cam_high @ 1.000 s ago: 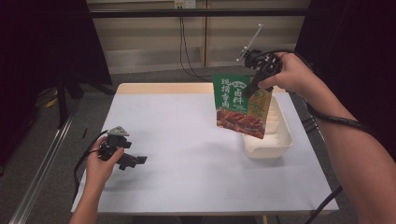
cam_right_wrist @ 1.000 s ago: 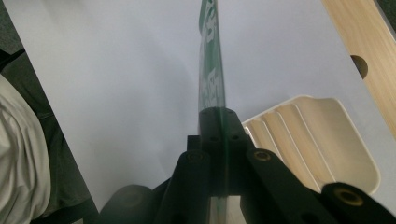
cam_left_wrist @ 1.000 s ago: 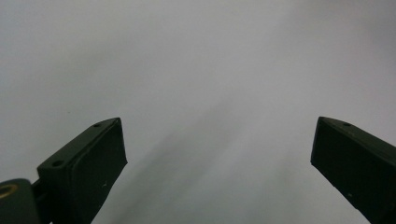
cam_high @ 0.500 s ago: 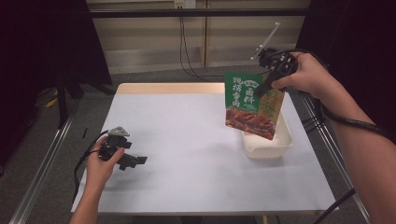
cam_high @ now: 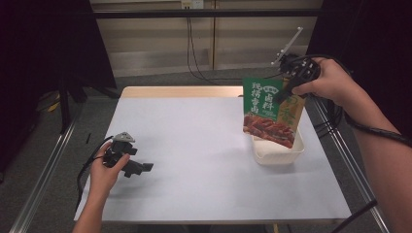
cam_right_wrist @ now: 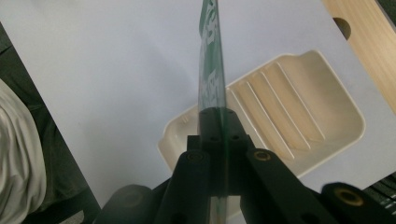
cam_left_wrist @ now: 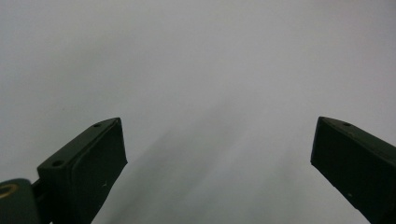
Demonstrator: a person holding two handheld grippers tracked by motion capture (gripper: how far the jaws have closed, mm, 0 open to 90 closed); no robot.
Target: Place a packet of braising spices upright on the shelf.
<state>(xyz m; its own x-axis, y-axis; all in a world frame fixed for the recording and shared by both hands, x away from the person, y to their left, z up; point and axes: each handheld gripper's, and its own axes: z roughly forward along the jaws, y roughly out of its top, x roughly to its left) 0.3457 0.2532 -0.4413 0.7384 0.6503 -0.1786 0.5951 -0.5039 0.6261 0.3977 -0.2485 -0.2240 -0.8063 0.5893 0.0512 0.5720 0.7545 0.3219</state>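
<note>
White tabletop (cam_high: pixel 204 145) fills the middle of the high view, with grey floor around it, a pale wall panel and dangling cables at the far side, and a wooden strip along the table's far edge.

Your right gripper (cam_high: pixel 285 91) is raised over the far right part of the table. Its jaws are pressed together on the upper edge of a green food pouch (cam_high: pixel 271 110), which hangs below them. In the right gripper view the pouch (cam_right_wrist: pixel 211 65) appears edge-on, clamped between the two black jaws. The pouch's lower edge sits over a cream plastic tray (cam_high: pixel 277 151) with a ribbed floor (cam_right_wrist: pixel 299 107); whether it touches the tray, you cannot tell.

Your left gripper (cam_high: pixel 137 167) is held low at the near left of the table, well apart from the tray. Its jaws are spread wide with bare tabletop (cam_left_wrist: pixel 196 70) between them.
</note>
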